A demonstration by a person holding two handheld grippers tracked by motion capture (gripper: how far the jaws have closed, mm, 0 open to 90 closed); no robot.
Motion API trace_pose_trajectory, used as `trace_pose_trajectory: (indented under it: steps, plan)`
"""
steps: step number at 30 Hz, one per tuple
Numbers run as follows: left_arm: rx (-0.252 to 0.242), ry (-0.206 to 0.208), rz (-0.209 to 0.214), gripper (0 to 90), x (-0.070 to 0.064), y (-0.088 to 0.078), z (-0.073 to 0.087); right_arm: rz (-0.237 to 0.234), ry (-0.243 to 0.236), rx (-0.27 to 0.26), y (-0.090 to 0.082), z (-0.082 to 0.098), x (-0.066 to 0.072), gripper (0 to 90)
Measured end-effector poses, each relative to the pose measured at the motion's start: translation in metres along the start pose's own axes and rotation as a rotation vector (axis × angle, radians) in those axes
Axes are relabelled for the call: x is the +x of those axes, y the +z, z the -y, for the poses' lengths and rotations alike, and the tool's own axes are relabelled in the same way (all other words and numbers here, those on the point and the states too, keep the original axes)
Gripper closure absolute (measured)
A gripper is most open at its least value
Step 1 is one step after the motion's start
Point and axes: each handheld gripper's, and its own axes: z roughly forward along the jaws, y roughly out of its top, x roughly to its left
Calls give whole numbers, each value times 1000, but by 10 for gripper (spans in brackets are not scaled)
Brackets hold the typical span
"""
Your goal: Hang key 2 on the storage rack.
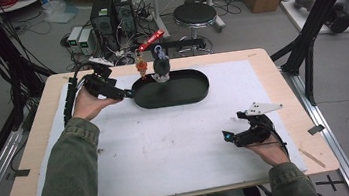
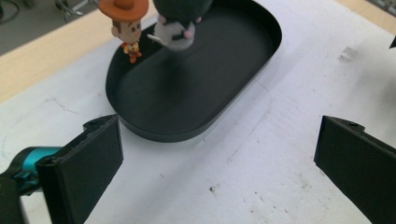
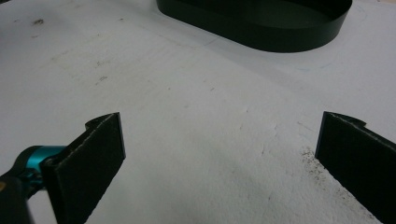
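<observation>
A black oval tray (image 1: 197, 92) lies on the white mat at the far middle of the table. A small cowboy figure (image 1: 141, 67) with an orange hat stands at the tray's far left rim. Beside it a grey toy with a dark top (image 1: 161, 67) sits inside the tray. My left gripper (image 1: 124, 93) hovers at the tray's left end, open, with nothing between its jaws. In the left gripper view the tray (image 2: 154, 98), the cowboy (image 2: 126, 23) and the grey toy (image 2: 175, 33) lie ahead of the gripper (image 2: 219, 158). My right gripper (image 1: 227, 137) rests open over bare mat at the right, and its own view has the tray (image 3: 261, 35) far ahead.
The white mat (image 1: 168, 149) covers most of the wooden table (image 1: 279, 65). Black frame posts (image 1: 309, 61) stand off the right edge. Beyond the far edge are a stool (image 1: 195, 15), computer boxes (image 1: 112, 15) and cables on the floor.
</observation>
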Motion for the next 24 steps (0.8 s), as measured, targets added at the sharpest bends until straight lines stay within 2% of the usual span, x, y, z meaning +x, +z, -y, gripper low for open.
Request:
trace_pose_trajectory:
  steps: [4,10,13,17,24]
  plan:
    - [-28,1,-13,17,-2,-8,5,5,3,-6,-1,0,0,5]
    - [-36,1,-30,17,-2,-19,19,7,11,-15,-4,0,-1,5]
    - [-40,-8,-32,17,-2,-21,31,8,11,-15,-4,0,-1,5]
    - [-15,-2,-64,17,-2,-22,51,8,15,-13,-3,0,-1,5]
    - [-3,-8,-80,17,-3,-22,80,10,15,-14,-3,0,-1,5]
